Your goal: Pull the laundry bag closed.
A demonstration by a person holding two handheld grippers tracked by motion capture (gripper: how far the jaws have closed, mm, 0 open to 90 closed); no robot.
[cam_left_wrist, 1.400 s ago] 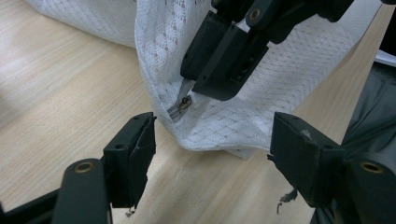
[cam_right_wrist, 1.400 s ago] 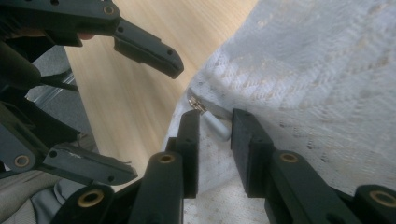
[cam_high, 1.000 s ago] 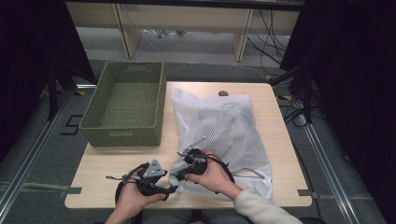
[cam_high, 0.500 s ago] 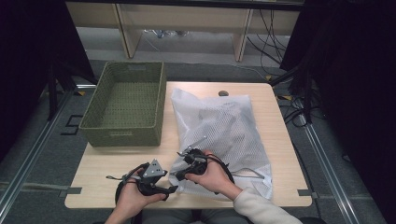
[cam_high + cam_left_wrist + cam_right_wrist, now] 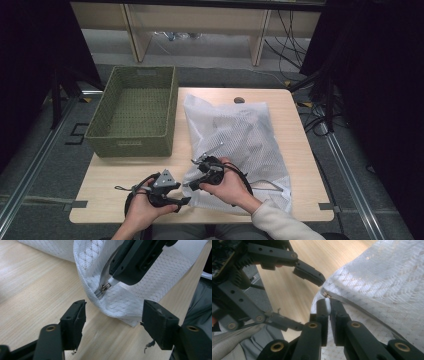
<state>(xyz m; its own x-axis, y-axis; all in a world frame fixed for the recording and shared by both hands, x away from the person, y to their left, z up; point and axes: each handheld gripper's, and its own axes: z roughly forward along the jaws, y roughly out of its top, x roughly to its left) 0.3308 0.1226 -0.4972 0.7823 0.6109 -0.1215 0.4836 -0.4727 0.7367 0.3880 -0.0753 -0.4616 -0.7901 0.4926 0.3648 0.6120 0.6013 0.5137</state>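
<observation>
A white mesh laundry bag (image 5: 240, 140) lies on the wooden table (image 5: 120, 172) with clothes inside. Its near left corner (image 5: 125, 307) is lifted off the wood. My right gripper (image 5: 327, 305) is shut on the white pull tab (image 5: 111, 282) of the bag's zipper, and the metal slider (image 5: 326, 294) sits just past its jaw tips. My left gripper (image 5: 115, 315) is open, with one jaw on each side of that corner and not touching it. In the high view the left gripper (image 5: 180, 195) and the right gripper (image 5: 193, 181) meet at the bag's front left corner.
A green wicker basket (image 5: 131, 145) stands empty at the table's left rear, beside the bag. A small dark round thing (image 5: 239, 100) lies at the far edge. Bare wood stretches in front of the basket. A dark cable (image 5: 131, 192) loops from the left gripper.
</observation>
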